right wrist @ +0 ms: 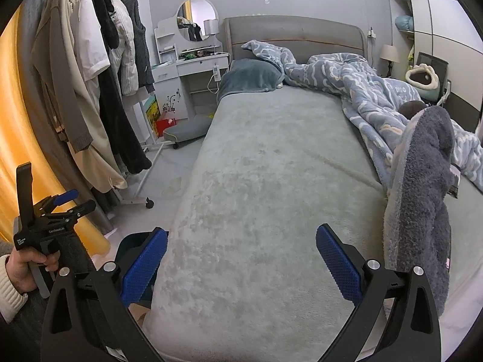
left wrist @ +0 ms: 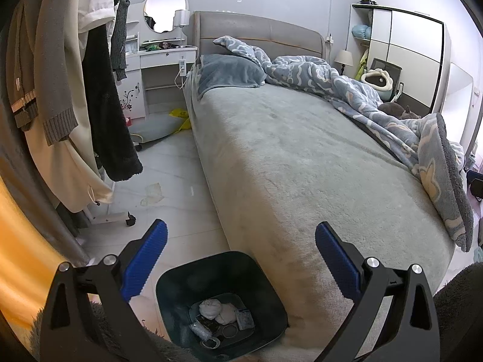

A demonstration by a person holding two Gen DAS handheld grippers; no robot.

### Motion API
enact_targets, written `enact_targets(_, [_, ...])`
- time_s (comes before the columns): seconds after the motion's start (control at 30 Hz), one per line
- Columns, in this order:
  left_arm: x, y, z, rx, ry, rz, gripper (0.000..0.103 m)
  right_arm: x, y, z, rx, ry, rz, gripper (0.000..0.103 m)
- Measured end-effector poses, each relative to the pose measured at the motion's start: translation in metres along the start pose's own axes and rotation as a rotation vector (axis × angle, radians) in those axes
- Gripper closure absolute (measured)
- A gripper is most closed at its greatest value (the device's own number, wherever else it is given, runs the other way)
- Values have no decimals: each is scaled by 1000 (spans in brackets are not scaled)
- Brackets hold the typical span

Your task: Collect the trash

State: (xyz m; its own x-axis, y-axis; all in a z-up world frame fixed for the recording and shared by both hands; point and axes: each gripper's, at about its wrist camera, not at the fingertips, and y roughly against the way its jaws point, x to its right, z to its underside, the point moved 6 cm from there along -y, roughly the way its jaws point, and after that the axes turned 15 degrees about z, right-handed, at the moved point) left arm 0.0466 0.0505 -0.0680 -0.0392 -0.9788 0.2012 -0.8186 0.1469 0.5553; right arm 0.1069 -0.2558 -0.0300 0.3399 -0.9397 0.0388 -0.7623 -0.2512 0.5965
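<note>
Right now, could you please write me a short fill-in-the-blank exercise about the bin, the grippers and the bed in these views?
1. The dark trash bin stands on the floor beside the ___.
2. Crumpled white tissue lies ___ the bin.
3. The left gripper and the right gripper both have their jaws ___.
4. The pads on the gripper fingers are coloured ___.

Missing words: bed; inside; open; blue.
</note>
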Motion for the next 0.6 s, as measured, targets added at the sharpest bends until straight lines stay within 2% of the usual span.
enact_targets(0.6, [0,0,1,-1,2,3,3,1,1,-1,1,-22,-8,3])
